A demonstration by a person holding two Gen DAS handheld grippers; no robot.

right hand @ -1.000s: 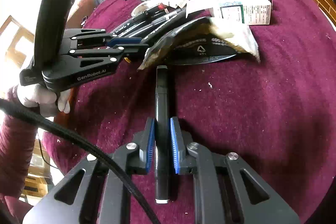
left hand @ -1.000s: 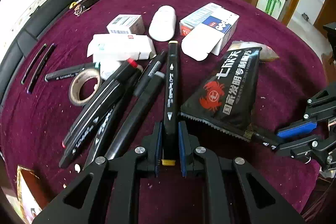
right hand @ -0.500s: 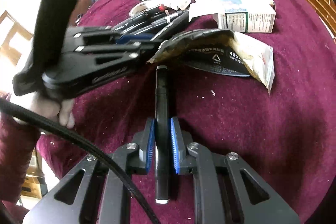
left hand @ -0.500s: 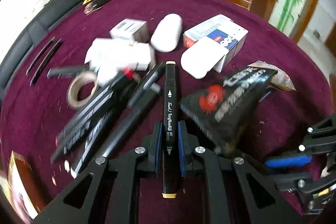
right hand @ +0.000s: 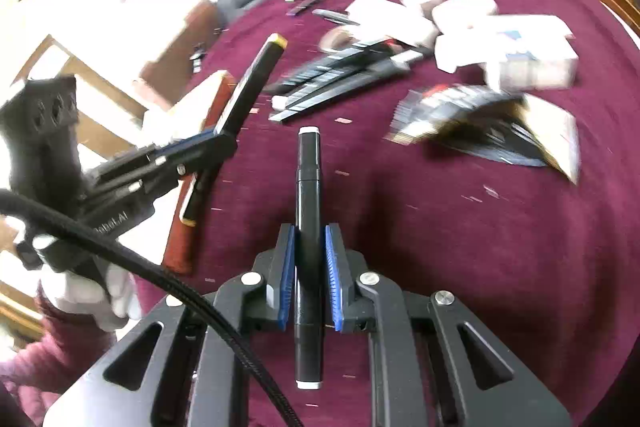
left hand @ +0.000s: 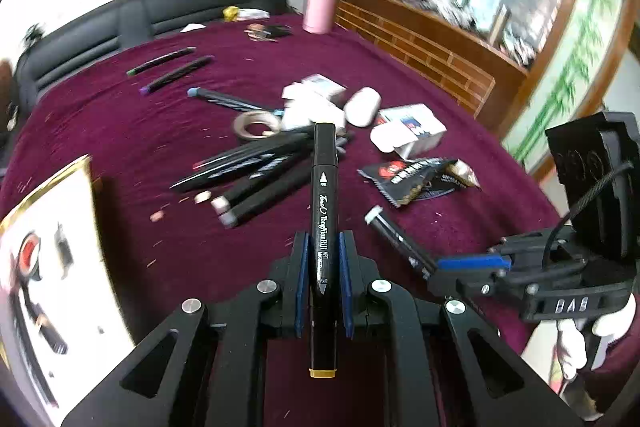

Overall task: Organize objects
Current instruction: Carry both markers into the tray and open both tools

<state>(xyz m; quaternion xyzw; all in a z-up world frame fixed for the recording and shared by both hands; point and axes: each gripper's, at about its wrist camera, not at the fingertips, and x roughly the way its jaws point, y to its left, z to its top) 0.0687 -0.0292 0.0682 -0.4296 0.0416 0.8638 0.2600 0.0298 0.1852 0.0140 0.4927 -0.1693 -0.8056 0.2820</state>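
My left gripper (left hand: 323, 247) is shut on a black marker with yellow end caps (left hand: 324, 203), lifted above the maroon tablecloth (left hand: 120, 131). In the right wrist view that same left gripper (right hand: 218, 139) shows at the left, its yellow-capped marker (right hand: 256, 79) pointing up and away. My right gripper (right hand: 311, 241) is shut on a black marker with white end caps (right hand: 308, 187); the left wrist view shows it (left hand: 434, 267) at the right with its marker (left hand: 394, 239). A pile of black markers (left hand: 256, 175) lies mid-table.
White boxes (left hand: 408, 131), a tape roll (left hand: 256, 125), a black snack packet (left hand: 416, 179) and loose markers (left hand: 172, 67) lie beyond the pile. An open box with a gold rim (left hand: 48, 259) sits at the near left. A pink bottle (left hand: 320, 7) stands far back.
The left gripper has lifted its yellow-capped marker off the pile and swung left and up; the view rolled and now shows the box. The right gripper rose slightly with its marker.
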